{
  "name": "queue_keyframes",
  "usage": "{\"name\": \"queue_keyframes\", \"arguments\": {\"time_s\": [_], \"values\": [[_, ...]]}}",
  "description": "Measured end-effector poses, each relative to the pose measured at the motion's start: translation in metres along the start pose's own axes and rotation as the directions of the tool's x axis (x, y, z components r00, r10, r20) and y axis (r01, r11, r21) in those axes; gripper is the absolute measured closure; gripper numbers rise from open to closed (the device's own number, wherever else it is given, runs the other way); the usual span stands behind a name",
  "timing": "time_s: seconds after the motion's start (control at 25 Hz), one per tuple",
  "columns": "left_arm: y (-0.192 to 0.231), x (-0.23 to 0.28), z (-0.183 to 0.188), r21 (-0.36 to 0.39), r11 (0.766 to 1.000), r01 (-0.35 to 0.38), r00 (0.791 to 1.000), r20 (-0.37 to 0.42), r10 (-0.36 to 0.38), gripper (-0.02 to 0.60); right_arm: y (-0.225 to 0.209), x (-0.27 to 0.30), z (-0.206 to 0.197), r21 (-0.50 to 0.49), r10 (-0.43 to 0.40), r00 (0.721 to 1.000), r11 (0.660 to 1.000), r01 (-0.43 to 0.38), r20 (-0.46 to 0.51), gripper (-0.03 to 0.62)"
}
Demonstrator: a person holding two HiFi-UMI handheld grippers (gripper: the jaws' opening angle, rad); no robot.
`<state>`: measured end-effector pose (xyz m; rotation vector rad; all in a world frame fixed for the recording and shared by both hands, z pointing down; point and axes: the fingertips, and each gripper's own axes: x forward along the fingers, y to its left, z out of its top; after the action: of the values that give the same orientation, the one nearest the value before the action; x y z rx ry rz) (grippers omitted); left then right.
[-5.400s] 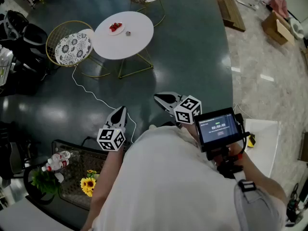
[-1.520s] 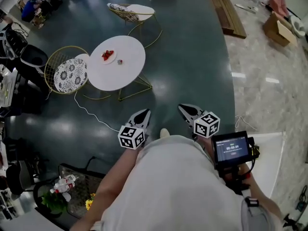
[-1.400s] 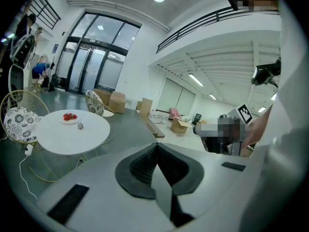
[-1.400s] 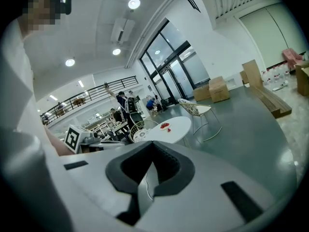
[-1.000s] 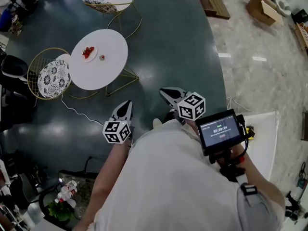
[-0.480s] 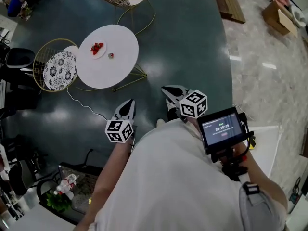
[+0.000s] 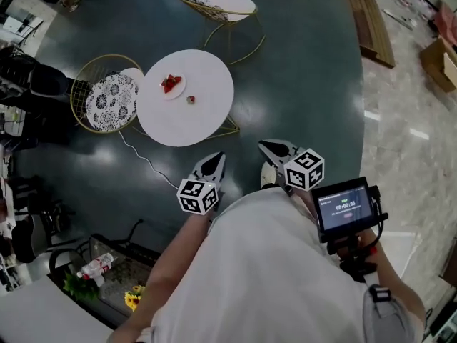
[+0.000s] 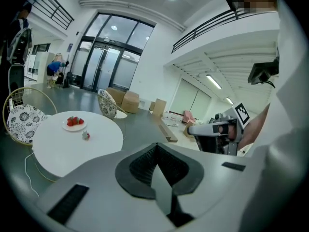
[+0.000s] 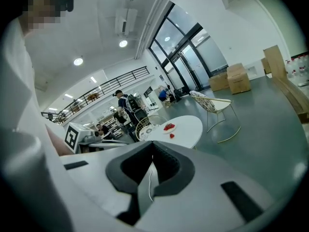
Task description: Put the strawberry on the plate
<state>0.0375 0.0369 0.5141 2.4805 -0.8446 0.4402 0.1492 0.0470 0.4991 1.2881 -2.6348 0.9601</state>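
Note:
A round white table (image 7: 203,116) stands on the dark floor some way ahead of me. On it sits a small plate (image 7: 172,86) holding several strawberries, and a single strawberry (image 7: 191,100) lies on the tabletop just right of the plate. Both grippers hang close to my body, far short of the table. The left gripper (image 7: 214,157) is shut with nothing in it, and the right gripper (image 7: 263,145) is shut and empty too. In the left gripper view the plate (image 8: 74,124) and the lone strawberry (image 8: 86,136) show beyond the shut jaws. The right gripper view shows the lone strawberry (image 9: 172,136) on the table (image 9: 186,129).
A gold wire chair with a patterned cushion (image 7: 108,100) stands left of the table and a second chair (image 7: 218,2) behind it. A white cable (image 7: 143,156) trails over the floor. A black basket (image 7: 107,259) with bottles and sunflowers is at lower left. A small screen (image 7: 345,206) rides by my right hand.
The head view has swung, so the table now sits further right and lower in the picture. Both grippers stay shut and close to my body.

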Motion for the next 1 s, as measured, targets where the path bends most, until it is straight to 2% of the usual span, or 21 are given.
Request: {"name": "queue_keyframes", "arguments": {"time_s": [0.2,0.52,1.0], "values": [[0.026,0.057,0.03,-0.022,0.998,-0.056,0.998,-0.008,0.056,0.575,-0.06,0.03,0.034,0.008,0.05,0.999,0.999,-0.05,-0.02,0.588],[0.029,0.044,0.028,-0.03,0.991,-0.129,0.992,-0.006,0.129,0.575,-0.051,0.038,0.027,0.004,0.118,0.992,0.993,-0.118,-0.055,0.588],[0.032,-0.001,0.025,-0.089,0.965,-0.245,0.969,0.016,0.248,0.575,-0.024,0.049,0.03,-0.021,0.204,0.973,0.978,-0.208,-0.109,0.588]]}}
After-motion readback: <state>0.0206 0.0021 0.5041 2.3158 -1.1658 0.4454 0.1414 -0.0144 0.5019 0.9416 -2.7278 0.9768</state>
